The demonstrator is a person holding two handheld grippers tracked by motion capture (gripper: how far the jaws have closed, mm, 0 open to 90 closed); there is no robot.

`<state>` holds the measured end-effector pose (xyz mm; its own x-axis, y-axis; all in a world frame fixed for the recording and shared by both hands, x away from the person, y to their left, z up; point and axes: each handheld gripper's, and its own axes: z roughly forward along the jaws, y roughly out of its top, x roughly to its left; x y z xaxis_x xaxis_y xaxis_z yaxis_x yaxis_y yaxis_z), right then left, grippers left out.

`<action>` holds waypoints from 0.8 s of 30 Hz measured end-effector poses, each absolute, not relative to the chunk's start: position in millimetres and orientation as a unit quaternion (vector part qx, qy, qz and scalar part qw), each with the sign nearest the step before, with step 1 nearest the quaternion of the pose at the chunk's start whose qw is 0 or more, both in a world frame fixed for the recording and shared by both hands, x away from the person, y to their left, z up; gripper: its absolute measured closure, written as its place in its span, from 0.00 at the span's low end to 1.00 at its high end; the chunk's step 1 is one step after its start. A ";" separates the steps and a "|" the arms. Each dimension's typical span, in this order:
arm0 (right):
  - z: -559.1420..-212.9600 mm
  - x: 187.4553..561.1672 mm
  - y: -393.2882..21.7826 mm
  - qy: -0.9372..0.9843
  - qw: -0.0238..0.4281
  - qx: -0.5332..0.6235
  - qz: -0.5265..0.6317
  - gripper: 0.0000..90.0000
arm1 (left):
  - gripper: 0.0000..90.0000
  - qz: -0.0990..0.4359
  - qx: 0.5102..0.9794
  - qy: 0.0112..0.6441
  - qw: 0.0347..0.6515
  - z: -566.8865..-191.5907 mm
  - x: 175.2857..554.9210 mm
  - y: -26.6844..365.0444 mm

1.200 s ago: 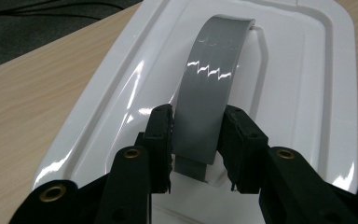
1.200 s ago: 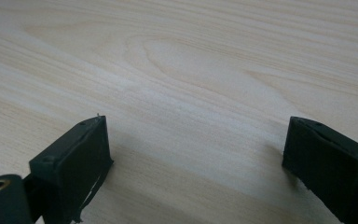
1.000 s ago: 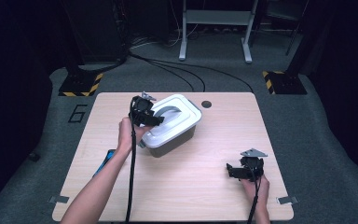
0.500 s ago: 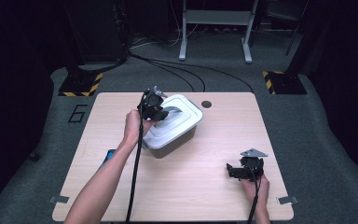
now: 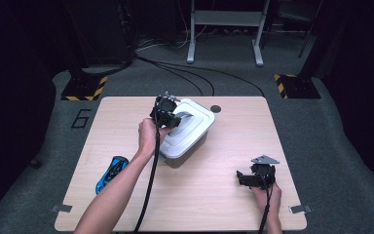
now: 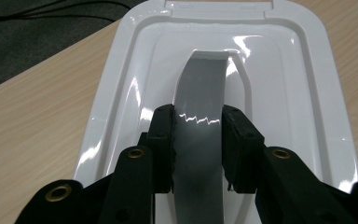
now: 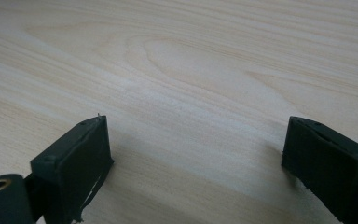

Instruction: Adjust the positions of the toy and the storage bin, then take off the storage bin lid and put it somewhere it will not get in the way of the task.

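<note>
left tongs point(image 6: 198, 140): clamped on grey handle point(image 6: 200, 121) of white lid point(image 6: 121, 88) | right tongs point(image 7: 196, 158): wide apart, holding nothing

A box point(image 5: 187, 139) with its lid point(image 5: 191, 124) on sits at the table's point(image 5: 214, 209) far centre. A handle point(image 6: 200, 135) lies on the lid. A toy car point(image 5: 111, 173) lies near left. The right gripper point(image 5: 246, 179) rests near right.
</note>
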<state>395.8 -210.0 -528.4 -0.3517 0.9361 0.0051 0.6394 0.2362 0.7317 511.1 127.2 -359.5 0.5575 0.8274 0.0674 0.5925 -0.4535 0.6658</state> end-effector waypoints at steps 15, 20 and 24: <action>-528.4 395.8 -210.0 0.753 0.226 0.523 0.329 0.07 | 0.75 0.178 0.824 0.445 0.302 -358.4 515.8 120.9; -528.4 395.8 -210.1 0.753 0.226 0.523 0.330 0.08 | 0.75 0.183 0.826 0.437 0.305 -358.1 515.4 122.0; -528.4 395.8 -210.1 0.753 0.226 0.523 0.329 0.08 | 0.75 0.188 0.823 0.433 0.316 -354.9 513.4 124.8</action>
